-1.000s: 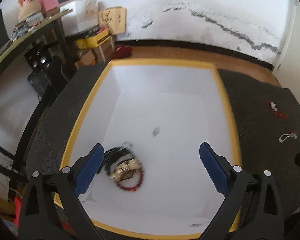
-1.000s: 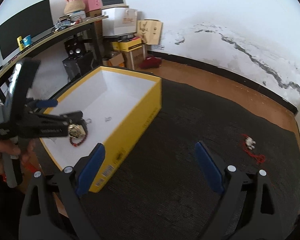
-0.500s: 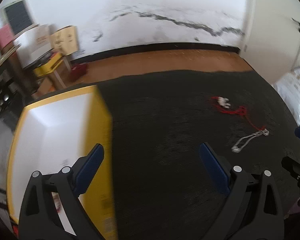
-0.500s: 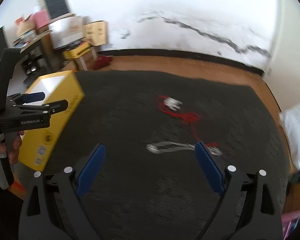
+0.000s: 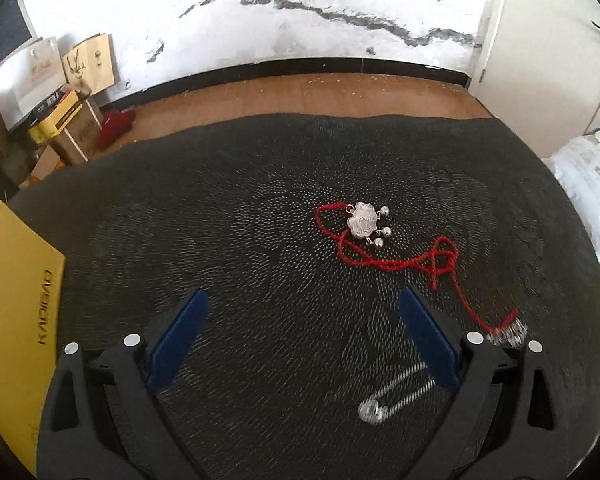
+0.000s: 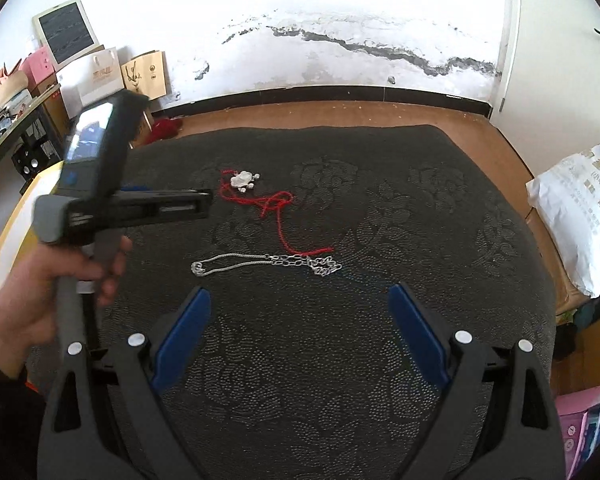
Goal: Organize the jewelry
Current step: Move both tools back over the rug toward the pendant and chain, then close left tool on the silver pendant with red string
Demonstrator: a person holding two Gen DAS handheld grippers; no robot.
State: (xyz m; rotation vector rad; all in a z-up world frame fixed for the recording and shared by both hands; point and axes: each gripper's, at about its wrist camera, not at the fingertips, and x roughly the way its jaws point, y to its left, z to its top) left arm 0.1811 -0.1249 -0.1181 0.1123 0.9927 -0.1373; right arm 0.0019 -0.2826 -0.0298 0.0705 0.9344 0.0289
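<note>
Red cord necklace [image 5: 384, 258] with scalloped silver pendant [image 5: 363, 221] lies tangled.

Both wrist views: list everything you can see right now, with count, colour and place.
Red cord necklace with silver lock pendant: one, mid-cloth.
Silver chain necklace: one, nearer than the red cord.
Yellow cardboard box: one, cloth's left edge.
Black patterned tablecloth: one, under the jewelry.
Paper bags: several, brown and white, by the far wall.
White printed sack: one, right.
Left gripper: open, empty, blue pads.
Right gripper: open, empty.
Hand: one, holding the left gripper.
</note>
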